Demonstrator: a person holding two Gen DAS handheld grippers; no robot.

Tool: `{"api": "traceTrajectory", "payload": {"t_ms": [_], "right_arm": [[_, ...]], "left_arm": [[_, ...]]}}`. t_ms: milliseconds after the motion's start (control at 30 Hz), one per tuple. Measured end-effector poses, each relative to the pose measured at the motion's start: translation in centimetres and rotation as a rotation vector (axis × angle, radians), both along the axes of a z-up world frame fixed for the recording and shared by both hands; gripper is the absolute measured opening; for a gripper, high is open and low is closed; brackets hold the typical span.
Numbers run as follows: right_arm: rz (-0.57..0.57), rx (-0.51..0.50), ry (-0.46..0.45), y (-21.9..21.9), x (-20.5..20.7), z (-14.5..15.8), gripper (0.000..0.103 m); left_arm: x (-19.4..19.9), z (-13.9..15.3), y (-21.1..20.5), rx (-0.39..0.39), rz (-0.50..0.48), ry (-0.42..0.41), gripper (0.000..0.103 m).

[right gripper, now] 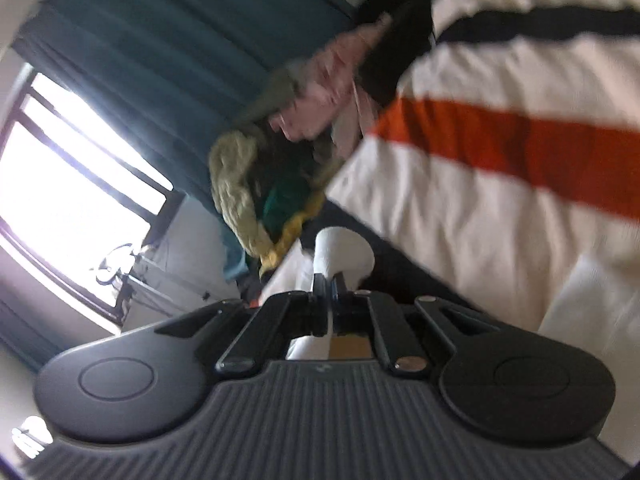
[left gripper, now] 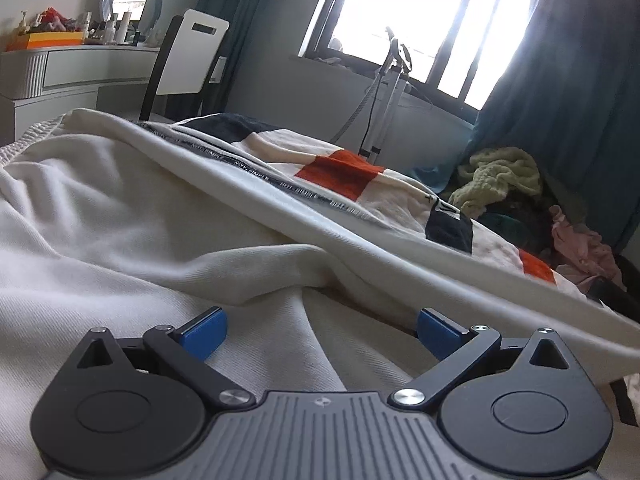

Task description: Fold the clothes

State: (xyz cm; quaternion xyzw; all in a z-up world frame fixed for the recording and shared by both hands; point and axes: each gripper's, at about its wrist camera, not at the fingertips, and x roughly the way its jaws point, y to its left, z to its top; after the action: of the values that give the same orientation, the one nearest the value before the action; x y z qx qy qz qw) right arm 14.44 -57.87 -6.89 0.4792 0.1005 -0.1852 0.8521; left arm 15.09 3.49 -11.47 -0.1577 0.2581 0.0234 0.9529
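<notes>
Behind the bed, teal curtains (left gripper: 560, 80) frame a bright window (left gripper: 420, 20). Your left gripper (left gripper: 320, 332) has its blue pads (left gripper: 204, 332) spread apart, low over the cream garment (left gripper: 120, 208), which lies rumpled on the striped bedcover (left gripper: 348, 172). Your right gripper (right gripper: 330, 284) is clamped together on a fold of white fabric (right gripper: 344, 252), just beside the bedcover's orange stripe, with a clothes pile (right gripper: 256, 184) beyond.

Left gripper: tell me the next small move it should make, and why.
Probably ease the left gripper forward and down, then close it on the cream garment ahead. Its blue fingers stand wide apart with nothing between them, while the right gripper is already shut on a roll of white fabric. Two held points would likely let the fold go over evenly.
</notes>
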Motion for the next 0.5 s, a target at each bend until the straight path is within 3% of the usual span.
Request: {"api": "traceTrajectory", "payload": {"t_ms": [100,233,333,433,500], "right_arm": [[-0.062,-0.004,0.033,-1.3,-1.5,-0.6,0.005],[-0.105,-0.052,0.219,-3.1,-2.7,-3.2,0.005],[-0.082,0.046,0.349,-4.5,-3.5,-5.9,0.006],[-0.053,0.046,0.354,-4.5,-4.1,-6.1,0.009],[-0.036,0.035,0.359,-4.4,-4.5,-6.1,0.019]], "left_arm": [[-0.2,0.2,0.1,-0.006,-0.004,-0.007,0.102],[-0.5,0.4,0.2,-0.019,-0.012,-0.011,0.102],[-0.6,0.4,0.3,-0.025,-0.017,-0.005,0.102],[-0.7,0.3,0.3,-0.031,-0.027,0.006,0.102],[-0.7,0.2,0.3,-0.033,-0.029,0.009,0.102]]}}
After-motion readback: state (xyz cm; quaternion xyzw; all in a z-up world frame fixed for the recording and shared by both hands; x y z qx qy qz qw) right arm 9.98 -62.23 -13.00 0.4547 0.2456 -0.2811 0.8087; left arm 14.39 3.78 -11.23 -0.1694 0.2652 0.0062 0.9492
